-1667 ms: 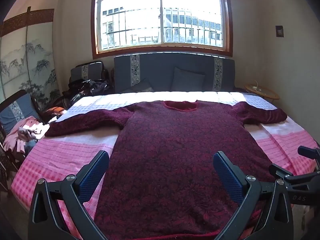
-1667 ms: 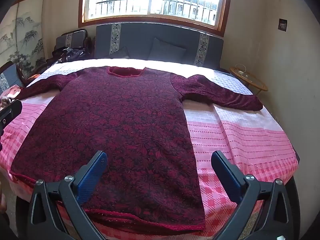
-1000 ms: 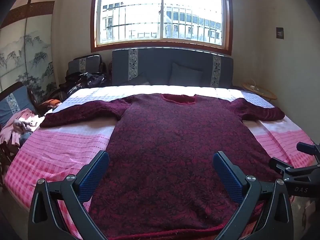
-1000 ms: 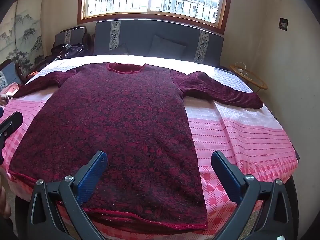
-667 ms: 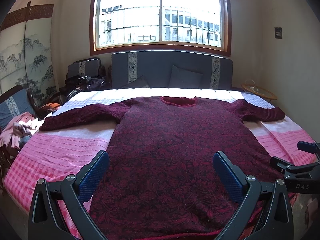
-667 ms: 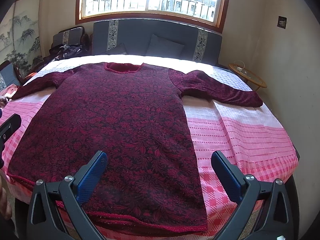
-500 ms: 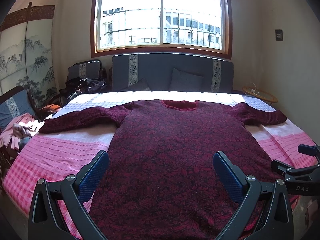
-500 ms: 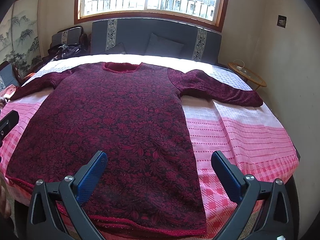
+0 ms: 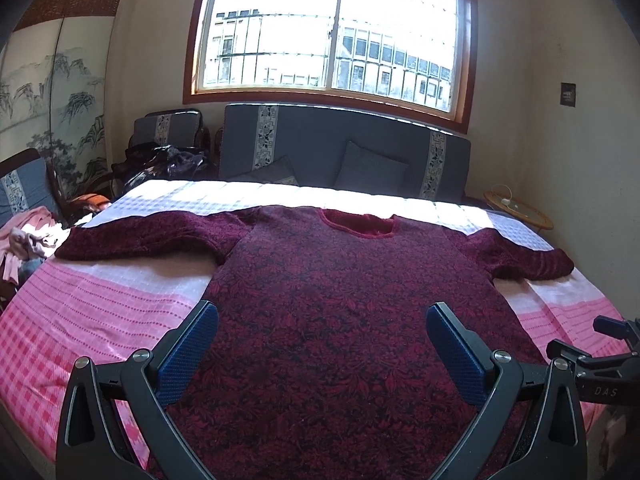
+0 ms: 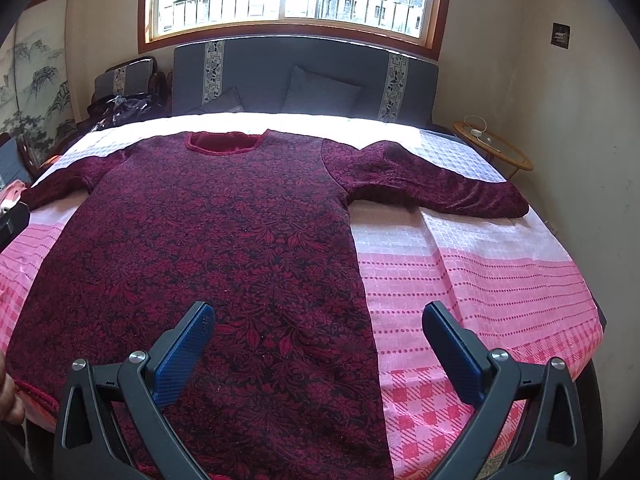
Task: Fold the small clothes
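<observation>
Left wrist view
Left tongs (image 9: 322, 344): released, the two blue-padded fingers (image 9: 188, 354) spread wide and grasping nothing; they hang above the lower body of the garment.
Sweater (image 9: 344, 320): dark red with a leaf pattern, laid flat and face up on the bed, neckline toward the headboard, both sleeves stretched out to the sides, hem toward the camera.
Bed (image 9: 100, 308): covered by a pink and white checked spread; the far strip near the headboard is white in sunlight.
Right tongs (image 9: 600, 354): only a black part shows at the right edge, over the pink spread beside the sweater; from here I cannot tell how they stand.
Headboard (image 9: 344, 148): blue-grey, with two pale patterned bands, under the window (image 9: 332, 28).
Cushion (image 9: 370, 170): grey, leaning against the headboard.
Round side table (image 9: 518, 216): wicker-rimmed, right of the bed by the wall.
Painted screen (image 9: 52, 92): landscape panels, on the left wall.
Pile of clothes (image 9: 28, 240): pink and pale, left of the bed.

Right wrist view
Right tongs (image 10: 318, 340): released, blue pads wide apart, empty; the left pad is over the sweater's lower body, the right pad over bare spread.
Sweater (image 10: 208, 248): flat on the bed; its right sleeve (image 10: 432, 184) lies out over the white part of the spread, cuff near the bed's right edge.
Left tongs (image 10: 12, 220): a dark part only, at the left edge.
Hand (image 10: 8, 400): a small part at the lower left edge, near the hem.
</observation>
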Motion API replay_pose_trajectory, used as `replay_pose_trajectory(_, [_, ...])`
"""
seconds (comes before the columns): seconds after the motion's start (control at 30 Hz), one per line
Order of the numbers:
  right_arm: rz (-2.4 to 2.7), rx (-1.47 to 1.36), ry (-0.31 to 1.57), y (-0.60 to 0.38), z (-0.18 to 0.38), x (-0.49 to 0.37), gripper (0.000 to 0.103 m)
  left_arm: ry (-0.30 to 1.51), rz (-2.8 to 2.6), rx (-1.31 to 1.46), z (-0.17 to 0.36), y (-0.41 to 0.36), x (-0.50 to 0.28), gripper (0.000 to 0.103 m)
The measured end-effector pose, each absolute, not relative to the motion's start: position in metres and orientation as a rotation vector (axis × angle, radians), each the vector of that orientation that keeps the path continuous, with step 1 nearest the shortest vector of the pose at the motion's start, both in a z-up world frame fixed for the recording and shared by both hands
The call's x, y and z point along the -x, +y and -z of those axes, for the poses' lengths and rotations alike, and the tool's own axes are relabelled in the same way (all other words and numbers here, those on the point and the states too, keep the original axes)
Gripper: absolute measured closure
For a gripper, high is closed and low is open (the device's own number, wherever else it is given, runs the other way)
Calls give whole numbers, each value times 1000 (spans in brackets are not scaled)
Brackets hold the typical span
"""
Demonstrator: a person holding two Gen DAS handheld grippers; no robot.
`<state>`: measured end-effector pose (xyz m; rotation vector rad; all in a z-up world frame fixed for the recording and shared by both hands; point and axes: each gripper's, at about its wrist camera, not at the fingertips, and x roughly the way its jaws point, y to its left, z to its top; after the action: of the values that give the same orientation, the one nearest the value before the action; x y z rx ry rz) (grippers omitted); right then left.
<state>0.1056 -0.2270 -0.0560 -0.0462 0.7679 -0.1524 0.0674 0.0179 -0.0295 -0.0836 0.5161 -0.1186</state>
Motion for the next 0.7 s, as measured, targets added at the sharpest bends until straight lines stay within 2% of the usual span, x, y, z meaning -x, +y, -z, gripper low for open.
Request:
replay_pose_trajectory(0.33, [174,22,771,-251,61,-126,0,531,86,-11,52,3,-78,0])
replay_pose_trajectory(0.7, [194,-22,772,-296,65,-155,0,603,79,38,90,7,-105,0])
